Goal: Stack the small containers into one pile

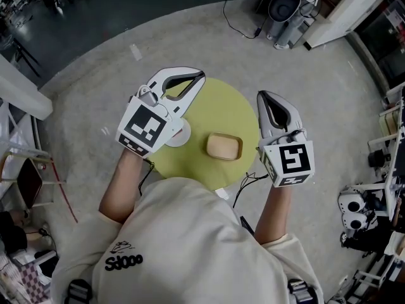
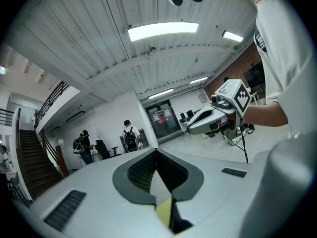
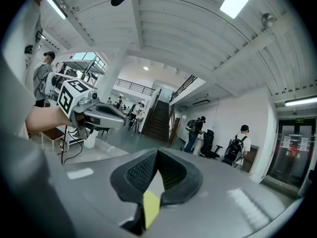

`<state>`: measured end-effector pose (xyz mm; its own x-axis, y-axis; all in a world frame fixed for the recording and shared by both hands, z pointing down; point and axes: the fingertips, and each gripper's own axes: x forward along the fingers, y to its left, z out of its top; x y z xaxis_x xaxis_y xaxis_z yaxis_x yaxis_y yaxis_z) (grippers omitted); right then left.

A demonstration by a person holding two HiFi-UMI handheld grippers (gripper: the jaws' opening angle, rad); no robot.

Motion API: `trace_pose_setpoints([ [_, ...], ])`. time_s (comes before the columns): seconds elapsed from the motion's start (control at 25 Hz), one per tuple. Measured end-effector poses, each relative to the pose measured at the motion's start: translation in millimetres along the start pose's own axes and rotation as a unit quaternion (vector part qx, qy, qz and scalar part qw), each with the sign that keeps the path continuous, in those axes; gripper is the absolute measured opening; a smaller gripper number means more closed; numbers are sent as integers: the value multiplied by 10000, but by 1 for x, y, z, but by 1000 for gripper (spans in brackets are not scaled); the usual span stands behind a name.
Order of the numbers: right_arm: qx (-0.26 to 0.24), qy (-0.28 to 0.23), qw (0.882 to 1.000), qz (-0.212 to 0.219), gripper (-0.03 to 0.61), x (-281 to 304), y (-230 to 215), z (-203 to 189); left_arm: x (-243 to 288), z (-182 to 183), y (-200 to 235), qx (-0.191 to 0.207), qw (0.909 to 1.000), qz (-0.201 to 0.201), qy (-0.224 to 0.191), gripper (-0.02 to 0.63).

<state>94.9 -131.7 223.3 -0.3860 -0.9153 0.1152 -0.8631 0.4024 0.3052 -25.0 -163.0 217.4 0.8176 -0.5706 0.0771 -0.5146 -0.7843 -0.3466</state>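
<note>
1. Holding the left gripper (image 1: 200, 75) level over the round yellow-green worktop (image 1: 223, 106), you have its jaws pressed together with nothing between them. Its tips point to the far edge of the worktop.
2. Your right gripper (image 1: 262, 95) hangs at the worktop's right edge. Its jaws are also closed tip to tip and empty.
3. The tan rectangular container (image 1: 224, 146) lies open side up on the worktop between the two grippers. It is right of the left gripper's marker cube and left of the right gripper's body, nearer to you than either pair of tips. Neither gripper touches it.
4. A white round container (image 1: 180, 134) sits just left of the tan one, apart from it and partly hidden under the left gripper.
5. Each gripper view looks out across the room, not down, so neither shows the containers.
</note>
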Motion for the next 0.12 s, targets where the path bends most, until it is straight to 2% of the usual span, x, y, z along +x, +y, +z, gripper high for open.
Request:
trace_pose_setpoints([
  [0.12,10,11,10000,-1,11,-3,2,-1,-2,-2,-3,-25,10000,-22,26,6],
])
